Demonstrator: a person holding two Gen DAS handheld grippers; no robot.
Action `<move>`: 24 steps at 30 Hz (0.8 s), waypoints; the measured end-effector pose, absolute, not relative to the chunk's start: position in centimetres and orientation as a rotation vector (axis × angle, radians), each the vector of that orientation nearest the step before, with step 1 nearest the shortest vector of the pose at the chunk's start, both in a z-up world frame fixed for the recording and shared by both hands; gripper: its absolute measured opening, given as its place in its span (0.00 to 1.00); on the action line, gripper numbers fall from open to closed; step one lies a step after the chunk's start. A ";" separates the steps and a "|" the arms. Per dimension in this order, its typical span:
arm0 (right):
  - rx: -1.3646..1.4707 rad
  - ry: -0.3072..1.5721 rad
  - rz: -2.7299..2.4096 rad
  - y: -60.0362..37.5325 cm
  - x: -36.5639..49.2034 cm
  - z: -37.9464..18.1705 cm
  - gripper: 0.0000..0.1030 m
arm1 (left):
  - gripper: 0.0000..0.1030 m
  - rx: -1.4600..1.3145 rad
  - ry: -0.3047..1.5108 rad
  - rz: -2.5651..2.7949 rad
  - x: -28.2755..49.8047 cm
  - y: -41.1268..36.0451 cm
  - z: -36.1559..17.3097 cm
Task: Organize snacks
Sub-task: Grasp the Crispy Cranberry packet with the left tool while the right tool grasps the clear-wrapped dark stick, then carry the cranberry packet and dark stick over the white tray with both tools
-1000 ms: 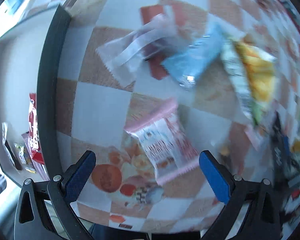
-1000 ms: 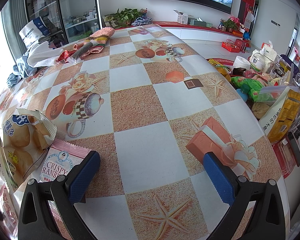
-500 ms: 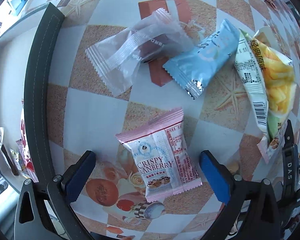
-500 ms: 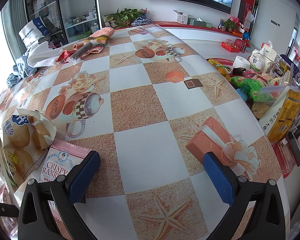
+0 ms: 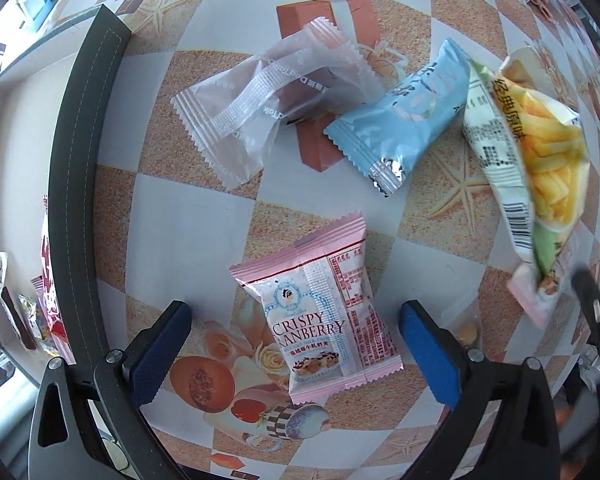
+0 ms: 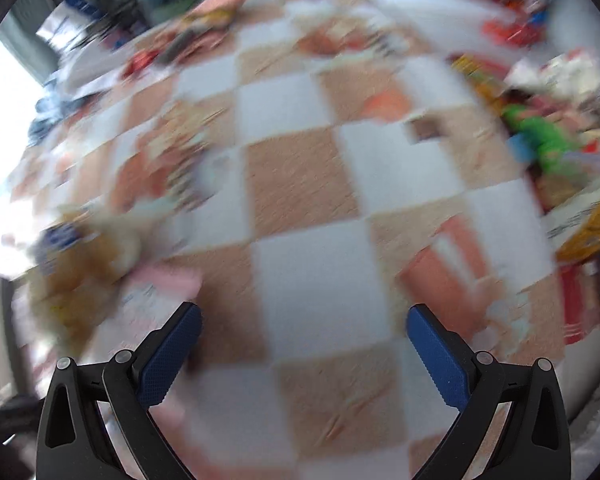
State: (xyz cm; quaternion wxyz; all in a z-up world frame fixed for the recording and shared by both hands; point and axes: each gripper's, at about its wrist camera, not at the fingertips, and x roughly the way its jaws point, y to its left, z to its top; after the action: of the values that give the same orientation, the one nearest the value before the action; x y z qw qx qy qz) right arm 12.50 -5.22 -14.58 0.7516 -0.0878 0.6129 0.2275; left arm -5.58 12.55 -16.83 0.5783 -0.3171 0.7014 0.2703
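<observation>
The left gripper (image 5: 294, 334) hangs with jaws spread wide over a glossy pink crimped-edge cranberry packet (image 5: 322, 318), which lies flat on the checkered tablecloth (image 5: 172, 232) between the ribbed blue pads (image 5: 158, 354). Beyond lie a frosted translucent wrapper (image 5: 268, 92), a pale blue foil pouch (image 5: 400, 124) and a puffy chip bag (image 5: 540, 160). A dark-rimmed box (image 5: 74, 184) stands at left. The right gripper (image 6: 304, 354) gapes wide, empty, in a blurred view

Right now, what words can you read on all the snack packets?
"CRISPY" and "RANBERRY" (first letter hidden in a fold): pink packet between the open left tongs.
"经典原味": yellow chips bag.
Mirrored grey print, unreadable: clear wrapper.
Faint print, unreadable: blue packet.
Small print and barcode digits on the pink packet and chips bag: too small.
Right wrist view: too blurred, nothing readable.
</observation>
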 end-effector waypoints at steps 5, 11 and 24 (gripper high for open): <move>-0.420 1.374 0.755 -2.6 6.4 -11.4 1.00 | 0.95 -0.720 1.651 0.607 -5.7 12.3 -16.6; -0.598 1.453 0.845 1.5 1.3 -13.8 0.97 | 0.67 -0.640 1.636 0.566 -6.6 12.1 -15.3; -0.563 1.652 0.744 1.5 0.5 -14.9 0.20 | 0.44 -0.392 1.605 0.361 -8.8 10.0 -12.3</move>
State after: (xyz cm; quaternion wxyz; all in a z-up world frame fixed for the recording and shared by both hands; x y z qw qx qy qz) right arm 0.47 1.50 -14.87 0.5829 -0.2411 0.7074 0.3188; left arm -8.82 9.96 -12.33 0.6634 -0.1733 0.7102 0.1598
